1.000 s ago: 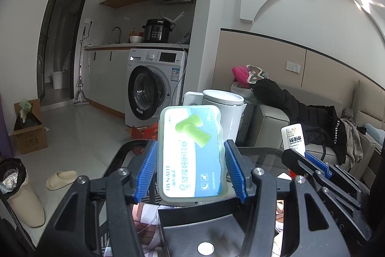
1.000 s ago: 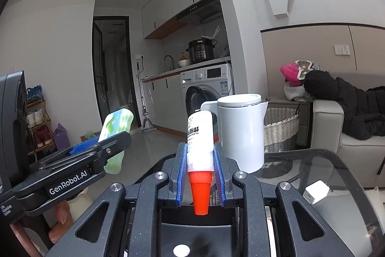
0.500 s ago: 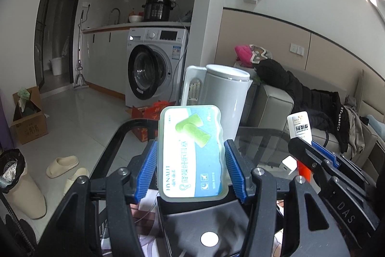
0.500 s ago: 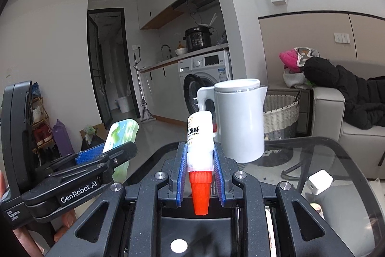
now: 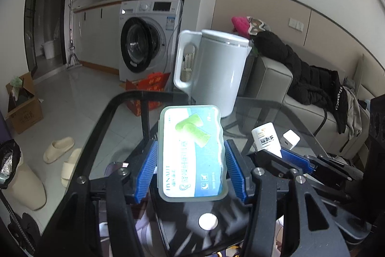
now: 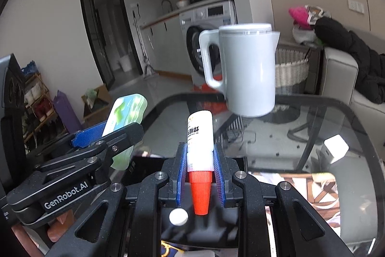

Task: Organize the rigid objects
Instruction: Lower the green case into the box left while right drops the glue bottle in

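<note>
My left gripper (image 5: 191, 160) is shut on a flat green and blue plastic case (image 5: 192, 153), held upright above the glass table (image 5: 101, 127). The case also shows in the right wrist view (image 6: 125, 115), with the left gripper (image 6: 108, 134) to the left. My right gripper (image 6: 199, 160) is shut on a small white bottle with an orange cap (image 6: 199, 136), cap pointing back toward the camera. The bottle also shows in the left wrist view (image 5: 266, 140), to the right of the case.
A white kettle (image 5: 211, 69) stands at the far side of the glass table, also in the right wrist view (image 6: 247, 69). A small white charger block (image 6: 335, 148) lies on the glass at the right. A sofa with dark clothes (image 5: 310, 78) is beyond the table.
Both grippers have tilted downward and moved closer to the table and kettle, still holding the case and the bottle. The glass tabletop now fills more of both views.
</note>
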### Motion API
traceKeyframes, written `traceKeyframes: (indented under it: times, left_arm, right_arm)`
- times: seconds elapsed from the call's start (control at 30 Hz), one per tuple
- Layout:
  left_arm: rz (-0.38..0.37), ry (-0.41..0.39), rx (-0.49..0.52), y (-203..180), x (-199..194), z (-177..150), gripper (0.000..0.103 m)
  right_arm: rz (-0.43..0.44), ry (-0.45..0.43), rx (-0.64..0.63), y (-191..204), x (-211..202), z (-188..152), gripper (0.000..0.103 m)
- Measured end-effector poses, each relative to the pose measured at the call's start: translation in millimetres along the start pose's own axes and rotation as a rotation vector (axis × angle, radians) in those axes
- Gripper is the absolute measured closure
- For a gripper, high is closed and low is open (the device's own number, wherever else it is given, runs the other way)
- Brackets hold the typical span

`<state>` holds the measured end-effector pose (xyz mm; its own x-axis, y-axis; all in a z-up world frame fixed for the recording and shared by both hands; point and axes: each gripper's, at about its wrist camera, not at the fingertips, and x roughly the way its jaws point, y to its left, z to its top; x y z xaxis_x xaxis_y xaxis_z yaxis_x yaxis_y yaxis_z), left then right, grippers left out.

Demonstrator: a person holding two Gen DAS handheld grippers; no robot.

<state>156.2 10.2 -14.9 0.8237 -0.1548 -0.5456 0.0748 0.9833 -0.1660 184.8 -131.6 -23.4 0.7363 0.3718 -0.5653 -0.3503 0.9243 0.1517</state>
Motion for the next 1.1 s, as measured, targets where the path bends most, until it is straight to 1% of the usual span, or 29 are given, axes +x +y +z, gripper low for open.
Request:
traceKeyframes:
  times: [0.1, 0.17, 0.3, 0.4, 0.47, 0.53, 0.63, 0.73, 0.77, 0.83, 0.87, 0.93, 0.97, 1.0, 1.1]
  left_arm:
    - [0.021, 0.041, 0.038, -5, 7, -2, 0.048]
    - [0.004, 0.082, 0.047, -6, 12, -5, 0.048]
    - [0.01, 0.13, 0.071, -8, 20, -12, 0.048]
    - [-0.012, 0.163, 0.077, -8, 23, -14, 0.048]
    - [-0.012, 0.187, 0.097, -11, 26, -15, 0.048]
    - [-0.011, 0.218, 0.107, -12, 30, -18, 0.048]
    - [-0.037, 0.279, 0.107, -11, 38, -24, 0.048]
    - [-0.021, 0.296, 0.107, -7, 42, -25, 0.048]
    - [-0.033, 0.296, 0.111, -7, 42, -24, 0.048]
    - [-0.025, 0.299, 0.122, -10, 42, -24, 0.048]
    - [-0.02, 0.305, 0.138, -11, 43, -25, 0.048]
    - [-0.022, 0.347, 0.182, -18, 47, -28, 0.048]
    - [-0.006, 0.347, 0.208, -21, 45, -29, 0.048]
    - [-0.004, 0.353, 0.211, -22, 44, -30, 0.048]
    - [-0.004, 0.361, 0.215, -23, 43, -30, 0.048]
  right_arm:
    - [0.0, 0.105, 0.004, -2, 20, -7, 0.082]
    - [-0.003, 0.144, 0.007, -4, 29, -12, 0.082]
    - [-0.011, 0.214, 0.0, -8, 44, -20, 0.082]
    - [-0.029, 0.254, 0.001, -11, 50, -23, 0.082]
    - [-0.023, 0.274, 0.003, -12, 53, -24, 0.082]
    - [-0.028, 0.286, -0.017, -11, 54, -25, 0.082]
    - [-0.061, 0.32, -0.078, -3, 57, -29, 0.082]
    - [-0.089, 0.348, -0.091, -3, 57, -31, 0.082]
    - [-0.091, 0.364, -0.075, -6, 56, -30, 0.082]
    - [-0.078, 0.401, -0.059, -8, 52, -29, 0.082]
    - [-0.079, 0.423, -0.069, -6, 51, -30, 0.082]
    - [-0.069, 0.464, -0.09, -2, 49, -33, 0.082]
    - [-0.062, 0.48, -0.08, -3, 46, -34, 0.082]
    - [-0.062, 0.501, -0.086, -2, 45, -34, 0.082]
    - [-0.053, 0.505, -0.09, -3, 41, -35, 0.082]
